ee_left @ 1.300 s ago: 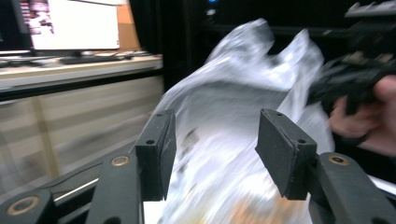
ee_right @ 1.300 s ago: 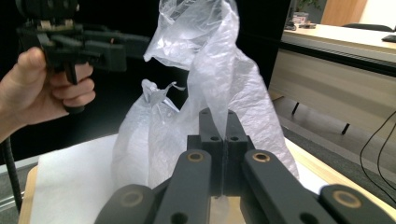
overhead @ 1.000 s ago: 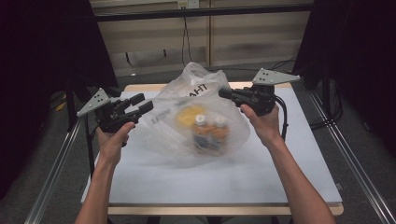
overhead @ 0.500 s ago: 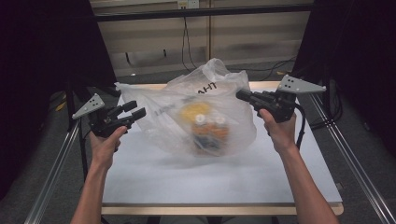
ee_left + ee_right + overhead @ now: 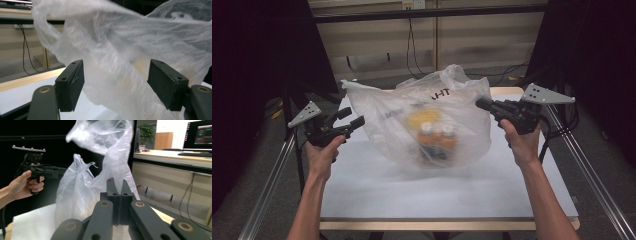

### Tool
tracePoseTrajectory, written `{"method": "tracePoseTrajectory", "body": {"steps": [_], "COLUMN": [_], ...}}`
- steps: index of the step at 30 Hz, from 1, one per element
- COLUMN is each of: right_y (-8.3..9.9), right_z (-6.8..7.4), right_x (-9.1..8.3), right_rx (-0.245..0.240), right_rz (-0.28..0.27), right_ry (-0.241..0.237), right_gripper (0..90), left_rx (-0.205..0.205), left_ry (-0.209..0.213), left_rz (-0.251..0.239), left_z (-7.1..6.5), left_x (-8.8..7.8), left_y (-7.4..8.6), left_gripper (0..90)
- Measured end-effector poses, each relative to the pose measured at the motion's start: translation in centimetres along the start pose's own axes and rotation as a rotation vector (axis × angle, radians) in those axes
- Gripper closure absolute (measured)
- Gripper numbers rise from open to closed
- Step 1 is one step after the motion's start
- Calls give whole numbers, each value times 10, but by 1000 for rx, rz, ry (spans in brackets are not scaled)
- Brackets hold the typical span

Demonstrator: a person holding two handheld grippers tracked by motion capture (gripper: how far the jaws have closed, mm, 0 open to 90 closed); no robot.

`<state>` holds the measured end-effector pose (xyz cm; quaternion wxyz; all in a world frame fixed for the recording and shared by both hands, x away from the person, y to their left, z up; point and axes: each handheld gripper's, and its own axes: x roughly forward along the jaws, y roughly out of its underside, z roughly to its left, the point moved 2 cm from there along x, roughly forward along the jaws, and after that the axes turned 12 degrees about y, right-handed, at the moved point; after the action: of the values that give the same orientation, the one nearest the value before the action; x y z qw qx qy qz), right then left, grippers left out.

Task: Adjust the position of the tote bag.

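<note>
Right gripper (image 5: 482,104) — jaws pressed together on the bag's (image 5: 422,120) right top edge, plastic pinched between them (clear in the right gripper view (image 5: 119,195)). Left gripper (image 5: 354,119) — jaws spread wide, nothing between the pads; in the left gripper view (image 5: 115,85) the bag hangs just beyond them, contact not visible.

Bag is thin clear plastic with black lettering, pulled up at the right, sagging toward the middle of the table (image 5: 412,195), bottom resting near the far-centre. Inside: orange bottles (image 5: 438,140) with white caps, plus something yellow (image 5: 424,119) behind them (too blurred to name).

Room: the near half of the table is bare white, and so are strips along the left and right edges. Left hand (image 5: 324,152) sits just off the left edge, over the rail (image 5: 267,185); right hand (image 5: 521,142) is over the right edge, near the far corner.
</note>
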<state>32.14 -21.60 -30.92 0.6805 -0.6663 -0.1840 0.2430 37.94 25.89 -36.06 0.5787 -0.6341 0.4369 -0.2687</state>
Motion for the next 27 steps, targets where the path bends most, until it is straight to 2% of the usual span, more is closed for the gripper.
{"method": "tracePoseTrajectory", "body": {"steps": [1, 2, 5, 7, 8, 9, 11, 12, 14, 15, 17, 19, 20, 21, 23, 24, 25, 27], "right_y": [0, 0, 1, 3, 4, 5, 5, 4, 3, 2, -1, -2, -2, -2, -1, -1, -1, -1], "right_z": [-1, -3, -5, -6, -6, -6, -6, -6, -6, -6, -6, -7, -7, -7, -6, -6, -7, -7], "right_x": [-1, -3, -6, -5, -5, -5, -5, -5, -8, -10, -13, -16, -18, -18, -20, -21, -21, -23], "right_rx": [3, 9, 8, 12, 11, 8, 8, 8, 9, 7, 4, 8, 8, 5, 3, 4, 6, 5], "right_rz": [-1, -4, 1, 5, 9, 13, 11, 11, 4, 2, -7, -15, -14, -10, -6, -5, -6, -8], "right_ry": [1, 7, 13, 14, 14, 14, 11, 12, 13, 14, 18, 23, 24, 27, 27, 30, 30, 33], "right_gripper": [900, 900, 900, 900, 900, 900, 900, 900, 900, 900, 900, 900, 900, 900, 900, 900, 900, 900], "left_rx": [-9, -4, -7, 2, -8, -2, -6, -11, -33, -33, -42, -59, -59, -63, -65, -50, -38, -37], "left_ry": [18, 15, 56, 70, 75, 65, 73, 50, 75, 58, 54, 74, 66, 76, 90, 85, 95, 112], "left_rz": [4, 24, 32, 43, 40, 43, 41, 48, 51, 61, 61, 48, 59, 48, 47, 61, 68, 74], "left_z": [0, 1, -2, -4, -4, -4, -3, -1, 2, 3, 4, 7, 8, 8, 8, 7, 6, 5], "left_x": [5, 7, 21, 28, 31, 34, 40, 42, 47, 49, 52, 56, 57, 58, 61, 62, 64, 66], "left_y": [2, 3, 6, 7, 6, 6, 6, 7, 10, 11, 12, 13, 13, 13, 14, 14, 15, 16], "left_gripper": [273, 267, 260, 260, 260, 262, 278, 287, 280, 274, 261, 248, 247, 248, 296, 368, 504, 652]}}
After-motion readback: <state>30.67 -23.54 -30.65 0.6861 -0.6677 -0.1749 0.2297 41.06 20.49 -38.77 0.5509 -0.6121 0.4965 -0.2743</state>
